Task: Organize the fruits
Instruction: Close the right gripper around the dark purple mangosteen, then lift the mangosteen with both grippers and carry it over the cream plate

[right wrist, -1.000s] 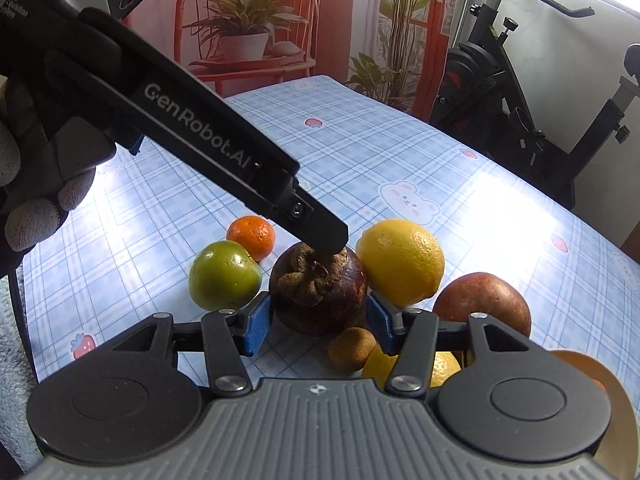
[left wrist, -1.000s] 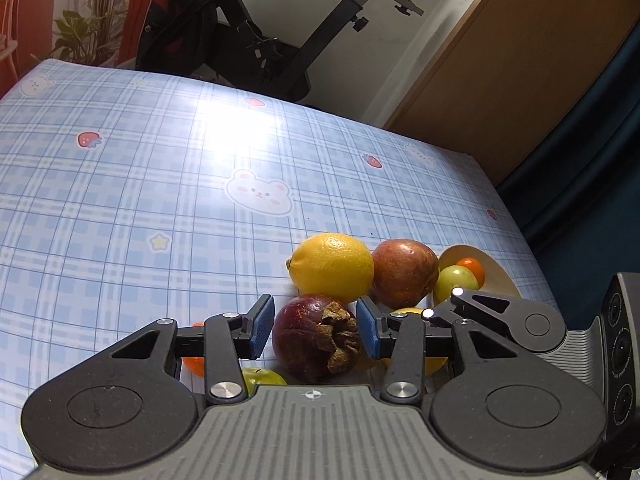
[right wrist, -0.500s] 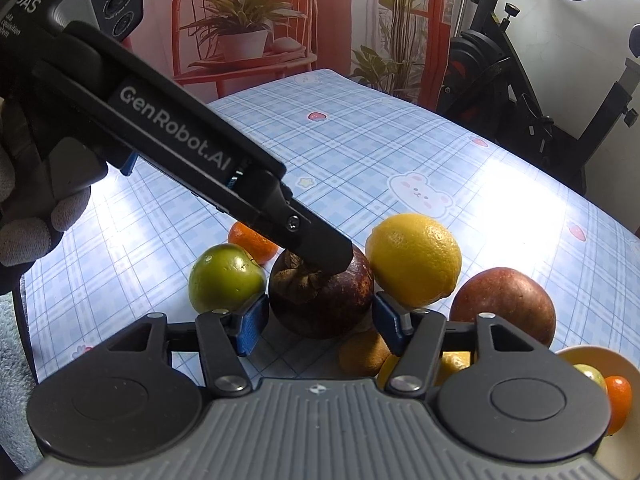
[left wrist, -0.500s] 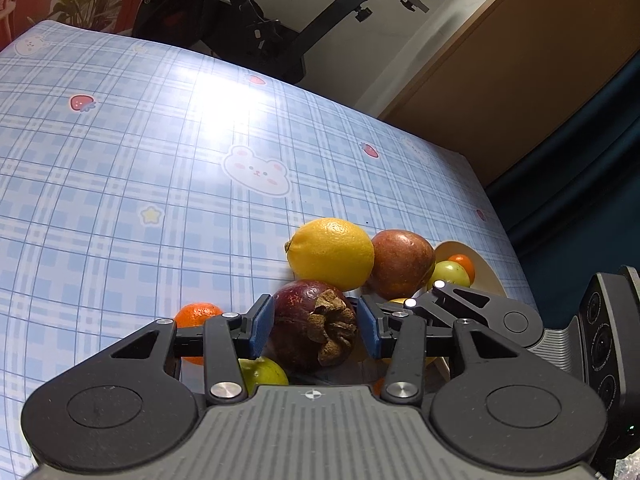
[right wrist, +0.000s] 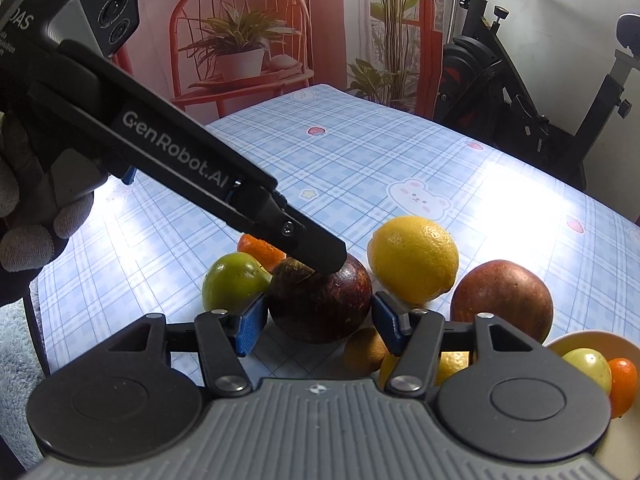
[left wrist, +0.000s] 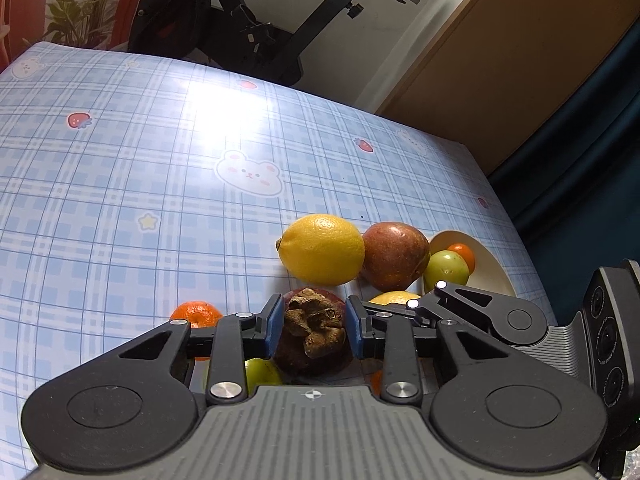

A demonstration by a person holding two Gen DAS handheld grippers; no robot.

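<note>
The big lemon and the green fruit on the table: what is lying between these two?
In the right wrist view, the dark mangosteen sits between the lemon and the green fruit, with the left gripper closed around it.

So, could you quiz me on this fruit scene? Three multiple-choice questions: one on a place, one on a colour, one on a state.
1. Where is the lemon?
A. In the bowl
B. On the tablecloth, beside the reddish-brown fruit
C. In a gripper

2. What colour are the gripper pads?
A. Red
B. White
C. Blue

3. The right gripper is:
A. Open
B. Shut on the lemon
C. Shut on nothing

Answers:
1 B: the lemon lies on the tablecloth next to the reddish-brown fruit.
2 C: the pads are blue.
3 A: the right gripper stands wide around the mangosteen, which the left gripper clamps.
</note>
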